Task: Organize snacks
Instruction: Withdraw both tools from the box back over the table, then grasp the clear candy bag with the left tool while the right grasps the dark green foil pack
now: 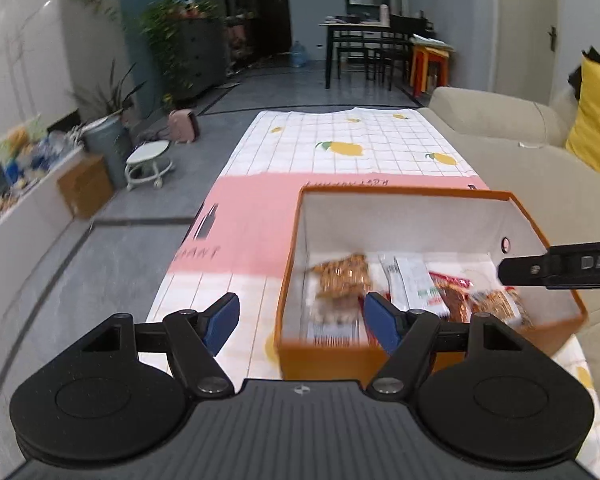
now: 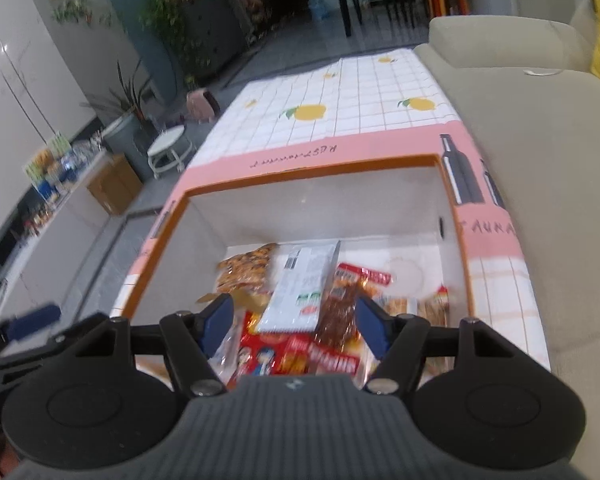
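An orange box point(image 1: 548, 232) with a white inside stands on the table and holds several snack packets. It also shows in the right wrist view point(image 2: 156, 252). Inside lie a golden cracker bag point(image 2: 248, 270), a white packet point(image 2: 304, 288), a brown snack bar point(image 2: 340, 312) and a red packet point(image 2: 272, 356). My left gripper point(image 1: 302, 322) is open and empty over the box's near left wall. My right gripper point(image 2: 294, 322) is open and empty just above the packets. One right finger point(image 1: 556, 264) shows over the box's right side in the left wrist view.
The table has a white lemon-print cloth point(image 1: 340, 144) and a pink mat point(image 1: 252, 224). A beige sofa point(image 1: 532, 160) with a yellow cushion point(image 1: 596, 120) runs along the right. Floor, a small white stool point(image 1: 148, 164) and plants lie to the left.
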A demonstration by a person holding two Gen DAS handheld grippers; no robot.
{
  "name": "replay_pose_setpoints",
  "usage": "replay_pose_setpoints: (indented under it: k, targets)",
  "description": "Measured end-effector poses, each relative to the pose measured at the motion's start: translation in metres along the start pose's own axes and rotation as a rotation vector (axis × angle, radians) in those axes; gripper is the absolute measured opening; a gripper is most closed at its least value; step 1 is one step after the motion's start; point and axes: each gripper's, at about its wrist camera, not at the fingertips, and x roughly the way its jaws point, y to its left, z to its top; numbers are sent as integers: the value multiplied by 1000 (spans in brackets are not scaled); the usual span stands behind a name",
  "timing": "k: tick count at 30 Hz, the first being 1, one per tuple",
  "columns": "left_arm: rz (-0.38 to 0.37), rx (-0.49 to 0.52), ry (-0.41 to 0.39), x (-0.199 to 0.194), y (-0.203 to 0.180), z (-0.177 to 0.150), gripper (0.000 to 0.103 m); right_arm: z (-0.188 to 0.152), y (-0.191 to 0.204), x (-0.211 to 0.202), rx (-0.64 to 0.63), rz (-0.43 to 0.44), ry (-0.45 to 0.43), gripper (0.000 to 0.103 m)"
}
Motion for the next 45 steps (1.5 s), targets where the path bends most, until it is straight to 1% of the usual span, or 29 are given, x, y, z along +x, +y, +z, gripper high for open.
replay_pose_setpoints:
  k: [2,5,9,12,16,22,25,28,31,33,37,39,45]
  targets:
    - [-11,-11,0,-15,6,-8,84,-16,0,-18,18,4,-25,66]
    - [-25,0,9,-29,12,-21,84,-40,2,-40,58,18,-37,67]
    - [-82,22,33,-43,15,-34,84,-68,4,-57,82,29,-29,67]
    - [-138,0,40,-49,16,-46,84,-89,9,-69,36,0,-50,67]
    - [-208,-59,67,-51,21,-64,84,-116,15,-81,-52,-42,-75,67]
    - [-229,-79,129,-39,18,-83,84,-152,13,-85,-117,-74,-67,67]
    - [-238,-99,132,-35,18,-92,84,-164,9,-81,-121,-78,-48,67]
    - [-217,-101,133,-32,19,-99,84,-169,7,-75,-125,-85,-40,67]
    - [-190,-132,133,-26,23,-101,84,-169,6,-70,-129,-86,-38,67]
    - [-168,-149,119,-23,25,-100,84,-169,4,-65,-112,-87,-36,67]
    - [-87,-138,76,-18,29,-97,84,-165,7,-52,-83,-72,-26,67]
    - [-60,-138,77,-12,34,-96,84,-164,10,-45,-88,-70,-22,67]
    - [-48,-194,115,14,43,-95,84,-159,13,-22,-81,-62,-1,67]
